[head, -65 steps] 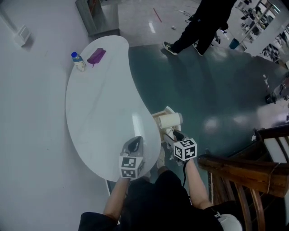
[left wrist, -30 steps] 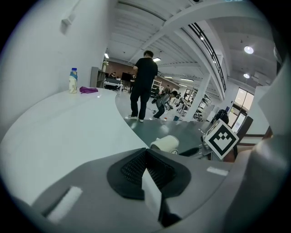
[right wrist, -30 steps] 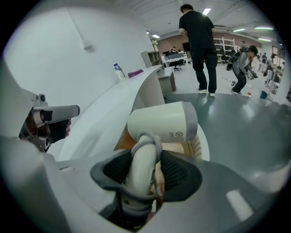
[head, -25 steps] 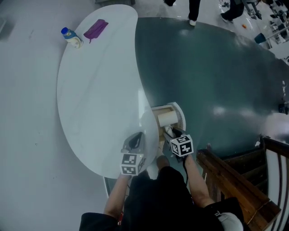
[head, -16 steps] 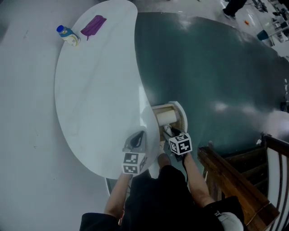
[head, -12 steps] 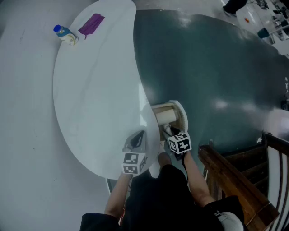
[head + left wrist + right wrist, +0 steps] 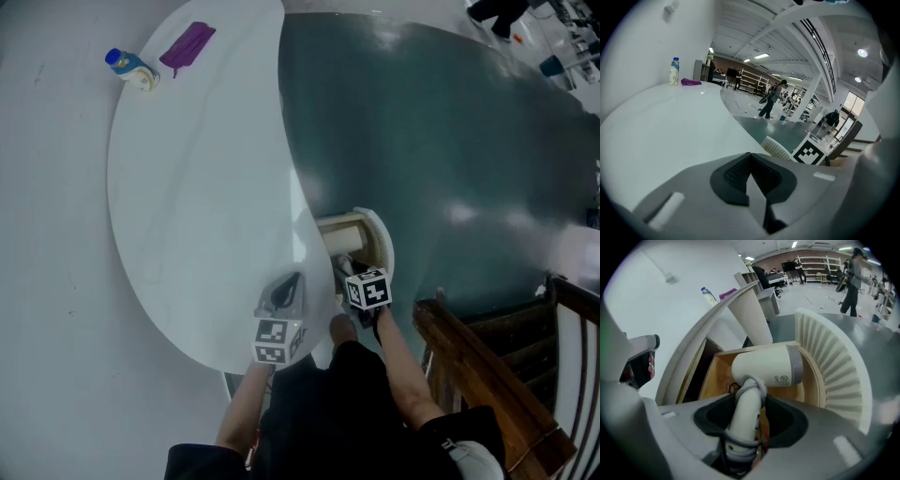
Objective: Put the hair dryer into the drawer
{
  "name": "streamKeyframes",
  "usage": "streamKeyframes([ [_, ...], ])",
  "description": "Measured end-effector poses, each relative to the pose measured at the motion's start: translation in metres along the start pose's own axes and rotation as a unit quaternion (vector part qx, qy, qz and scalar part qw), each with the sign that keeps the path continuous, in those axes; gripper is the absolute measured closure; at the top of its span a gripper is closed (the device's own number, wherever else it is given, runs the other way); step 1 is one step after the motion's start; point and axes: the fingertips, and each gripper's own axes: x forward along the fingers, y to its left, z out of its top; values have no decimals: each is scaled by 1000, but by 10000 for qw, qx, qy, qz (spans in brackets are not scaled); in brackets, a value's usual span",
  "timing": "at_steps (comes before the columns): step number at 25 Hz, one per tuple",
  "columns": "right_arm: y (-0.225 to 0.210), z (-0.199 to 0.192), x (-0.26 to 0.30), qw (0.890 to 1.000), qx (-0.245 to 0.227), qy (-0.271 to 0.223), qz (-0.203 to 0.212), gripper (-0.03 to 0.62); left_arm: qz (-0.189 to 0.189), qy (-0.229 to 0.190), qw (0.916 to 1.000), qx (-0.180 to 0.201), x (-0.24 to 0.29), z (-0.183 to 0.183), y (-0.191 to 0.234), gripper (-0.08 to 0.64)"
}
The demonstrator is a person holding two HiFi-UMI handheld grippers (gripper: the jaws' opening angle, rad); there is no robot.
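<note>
A cream hair dryer (image 7: 768, 366) with its cord wound round the handle hangs over the open drawer (image 7: 715, 373); its barrel lies across the wooden inside, just behind the ribbed curved front (image 7: 834, 362). My right gripper (image 7: 749, 420) is shut on the handle. From the head view the hair dryer (image 7: 342, 246) sits within the drawer's outline (image 7: 380, 239) at the table's right edge, with the right gripper (image 7: 347, 269) just behind it. My left gripper (image 7: 281, 295) hovers over the white table's near edge, jaws shut and empty (image 7: 750, 176).
On the long white table (image 7: 197, 187), a small bottle (image 7: 129, 70) and a purple thing (image 7: 187, 44) lie at the far end. A dark wooden rail (image 7: 487, 375) stands at the right. Green floor lies beyond the drawer. A person (image 7: 497, 9) walks far off.
The right gripper has sunk with the hair dryer, bringing it lower over the open drawer. The left gripper has hardly moved.
</note>
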Motion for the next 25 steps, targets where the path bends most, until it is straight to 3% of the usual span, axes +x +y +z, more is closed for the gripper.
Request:
streamKeyframes([
  [25,-33,7,52,9975,606,339,-114,387,34,166,9997,-155,9,-7,7,554],
])
